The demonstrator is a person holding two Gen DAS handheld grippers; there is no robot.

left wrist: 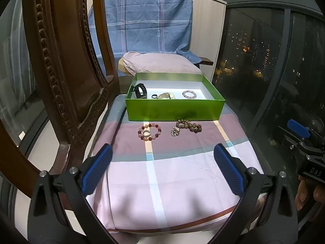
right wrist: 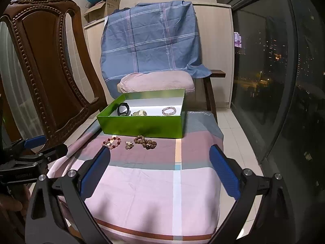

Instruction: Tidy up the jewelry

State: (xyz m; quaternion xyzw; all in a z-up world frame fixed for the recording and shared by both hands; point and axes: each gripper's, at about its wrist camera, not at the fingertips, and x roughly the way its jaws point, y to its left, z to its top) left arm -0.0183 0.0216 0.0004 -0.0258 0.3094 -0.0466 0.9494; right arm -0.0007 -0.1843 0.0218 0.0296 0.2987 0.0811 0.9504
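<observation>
Both the left gripper (left wrist: 162,168) and right gripper (right wrist: 160,170) hover spread wide, empty; the brown bead bracelet (left wrist: 189,126) touching the silver charm (left wrist: 175,131) risks dragging it along

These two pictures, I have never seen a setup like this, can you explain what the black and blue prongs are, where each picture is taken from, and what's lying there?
No robot here: a person holds a two-finger gripper in each hand, each carrying a fisheye camera looking along its blue fingers. One picture comes from the left gripper, the other from the right gripper. Both are open and hold nothing. On the plaid cloth lie a red-and-pink bead bracelet, a brown bead bracelet and a small silvery ornament. The green box behind them already holds a black watch, a pale bead bracelet and another pale piece.
</observation>
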